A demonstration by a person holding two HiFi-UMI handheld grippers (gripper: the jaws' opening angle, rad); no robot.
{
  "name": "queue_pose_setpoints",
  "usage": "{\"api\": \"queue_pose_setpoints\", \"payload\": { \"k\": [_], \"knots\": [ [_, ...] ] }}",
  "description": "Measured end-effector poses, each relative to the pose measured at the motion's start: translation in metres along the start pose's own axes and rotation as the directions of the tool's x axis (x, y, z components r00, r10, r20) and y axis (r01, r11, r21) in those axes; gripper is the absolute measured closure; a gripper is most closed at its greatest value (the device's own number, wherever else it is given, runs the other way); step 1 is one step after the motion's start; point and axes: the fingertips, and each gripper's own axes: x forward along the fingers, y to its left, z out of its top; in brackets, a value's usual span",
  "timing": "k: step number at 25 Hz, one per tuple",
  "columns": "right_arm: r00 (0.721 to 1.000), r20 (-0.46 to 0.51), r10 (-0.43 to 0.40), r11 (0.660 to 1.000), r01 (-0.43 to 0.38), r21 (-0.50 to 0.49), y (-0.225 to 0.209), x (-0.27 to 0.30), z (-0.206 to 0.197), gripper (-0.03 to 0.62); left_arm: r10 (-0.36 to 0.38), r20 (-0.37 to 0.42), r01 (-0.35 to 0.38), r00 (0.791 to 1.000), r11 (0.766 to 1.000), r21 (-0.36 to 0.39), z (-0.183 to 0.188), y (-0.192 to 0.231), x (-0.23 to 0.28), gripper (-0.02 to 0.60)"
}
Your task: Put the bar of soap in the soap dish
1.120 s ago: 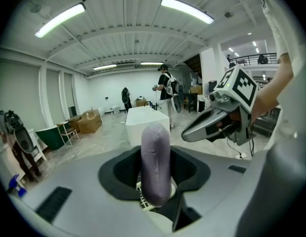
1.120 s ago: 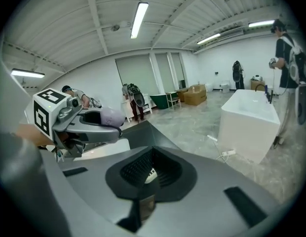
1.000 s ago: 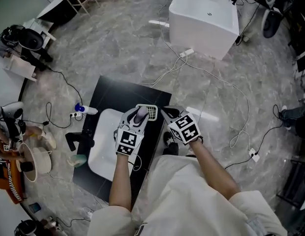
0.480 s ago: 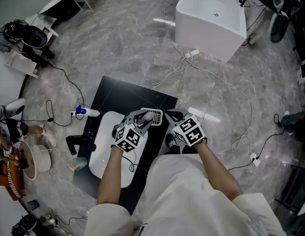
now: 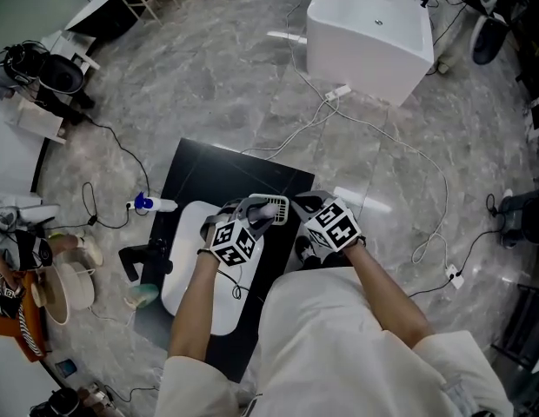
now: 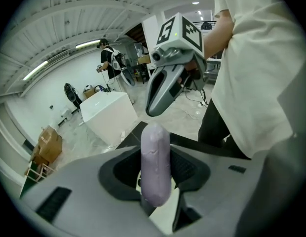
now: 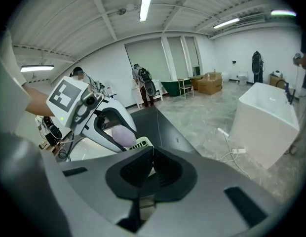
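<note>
Left tool grips the bar of soap; right tool, jaws together, hangs just beside it.

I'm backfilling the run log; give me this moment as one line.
left gripper: shut on soap bar | soap bar: held at soap dish, not released | right gripper: shut, empty | step: placing
</note>
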Motion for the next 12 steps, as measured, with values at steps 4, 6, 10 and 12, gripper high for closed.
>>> {"api": "queue_pose_setpoints", "payload": {
  "k": [4,6,10,12],
  "knots": [
    [1.0,-0.013,0.007,1.0,-0.007,0.015,0.0,0.003,-0.004,0.589,-0.045,-0.017,0.045,0.999,0.998,0.039,-0.004,-0.007,0.005,0.425],
    [1.0,-0.017,0.011,1.0,-0.01,0.022,0.0,0.004,-0.005,0.589,-0.076,-0.033,0.078,0.997,0.995,0.06,-0.008,-0.011,0.008,0.425],
    [1.0,-0.024,0.013,0.999,-0.013,0.039,0.002,0.005,-0.01,0.589,-0.107,-0.058,0.112,0.993,0.99,0.087,-0.013,-0.016,0.012,0.425],
    [0.999,-0.03,0.014,0.999,-0.013,0.044,0.005,0.006,-0.015,0.589,-0.12,-0.07,0.127,0.99,0.987,0.103,-0.016,-0.017,0.013,0.425]
  ]
}}
